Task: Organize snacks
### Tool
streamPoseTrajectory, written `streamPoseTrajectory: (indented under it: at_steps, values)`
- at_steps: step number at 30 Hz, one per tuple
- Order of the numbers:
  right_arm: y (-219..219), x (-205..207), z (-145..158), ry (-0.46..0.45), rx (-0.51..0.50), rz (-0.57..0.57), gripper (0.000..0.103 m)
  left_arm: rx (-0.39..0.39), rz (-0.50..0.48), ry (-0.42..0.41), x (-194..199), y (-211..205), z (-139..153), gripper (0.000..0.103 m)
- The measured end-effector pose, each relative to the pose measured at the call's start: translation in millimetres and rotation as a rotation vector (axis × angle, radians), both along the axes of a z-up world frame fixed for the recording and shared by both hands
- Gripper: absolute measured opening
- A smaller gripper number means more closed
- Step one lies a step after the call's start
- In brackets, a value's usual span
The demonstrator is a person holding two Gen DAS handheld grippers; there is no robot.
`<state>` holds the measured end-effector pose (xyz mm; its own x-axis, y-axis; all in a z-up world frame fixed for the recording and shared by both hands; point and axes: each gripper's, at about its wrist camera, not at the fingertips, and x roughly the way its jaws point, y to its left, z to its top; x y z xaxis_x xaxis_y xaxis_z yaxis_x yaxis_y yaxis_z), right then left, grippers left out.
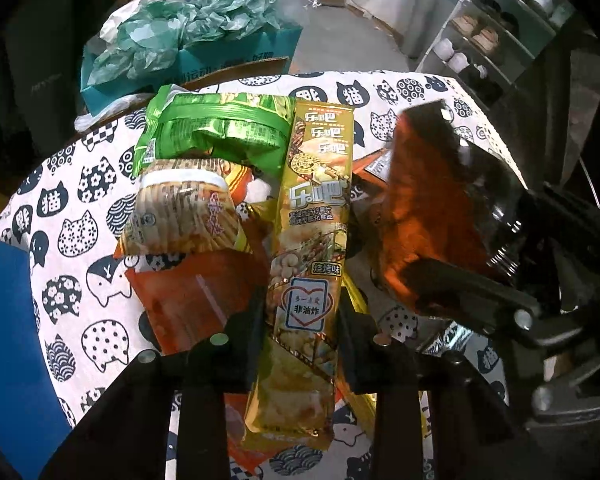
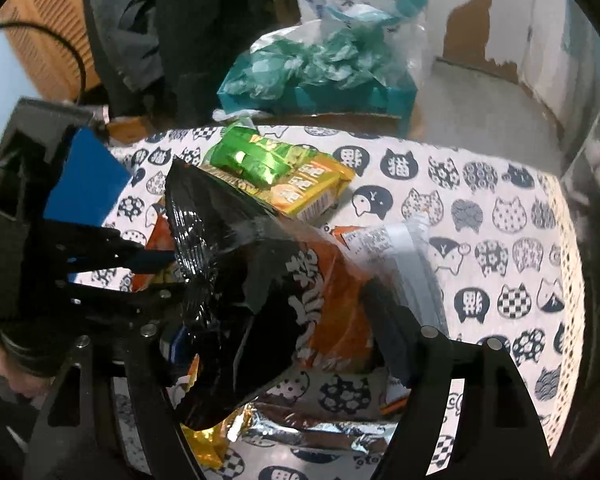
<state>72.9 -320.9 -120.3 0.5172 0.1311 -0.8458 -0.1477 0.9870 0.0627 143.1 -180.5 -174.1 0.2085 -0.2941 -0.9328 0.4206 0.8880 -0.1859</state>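
Observation:
My left gripper (image 1: 300, 312) is shut on a long yellow snack pack (image 1: 312, 240) and holds it over the pile on the cat-print tablecloth (image 1: 80, 200). A green pack (image 1: 216, 132) and a striped biscuit pack (image 1: 184, 212) lie behind it, an orange pack (image 1: 196, 300) under it. My right gripper (image 2: 320, 312) is shut on an orange-and-black bag (image 2: 300, 296), lifted over the table; the bag also shows at right in the left wrist view (image 1: 440, 208). The green pack (image 2: 252, 160) and yellow pack (image 2: 312, 188) lie beyond.
A teal box with crumpled green plastic (image 1: 188, 36) stands behind the table, also in the right wrist view (image 2: 320, 68). A blue object (image 1: 12, 320) sits at the table's left edge. Shelves with shoes (image 1: 488, 36) stand at far right. Foil packs (image 2: 308, 428) lie near me.

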Motion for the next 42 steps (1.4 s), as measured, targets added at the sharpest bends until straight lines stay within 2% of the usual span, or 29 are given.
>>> streamPoseTrajectory:
  at_steps: [4,8,10,12,18,27,33,37,42]
  values:
    - [7.0,-3.1,5.3,-0.031,-0.061,0.009,0.061,0.000,0.004,-0.007,-5.1,7.8,5.3,0.032]
    - [1.2,-5.5,11.4,-0.058,-0.054,-0.022,0.050,-0.012,0.022,-0.018,-7.7,13.4,13.2,0.032]
    - [-1.4,-8.2,19.2,-0.089,-0.056,-0.041,0.038,-0.016,0.027,-0.030,-10.6,14.4,18.5,0.032]
    - [-4.2,-8.9,24.1,-0.099,-0.054,-0.054,0.036,-0.016,0.027,-0.043,-14.0,14.1,23.2,0.032]
    - [-7.8,-14.3,24.2,-0.100,-0.038,-0.076,0.034,-0.005,0.015,-0.100,-29.0,15.1,42.1,0.032]
    - [-1.9,-29.6,53.2,-0.195,-0.019,-0.077,0.034,-0.038,0.044,-0.148,-37.8,29.9,66.1,0.032]
    - [0.1,-33.2,64.6,-0.206,-0.001,-0.087,0.034,-0.032,0.057,-0.176,-48.0,42.9,75.7,0.032]
    - [1.1,-35.0,64.0,-0.195,0.004,-0.091,0.034,-0.018,0.063,-0.149,-55.1,49.7,65.2,0.032]
    - [5.9,-36.4,57.9,-0.173,0.006,-0.083,0.034,0.054,0.046,-0.082,-60.1,48.0,26.2,0.031]
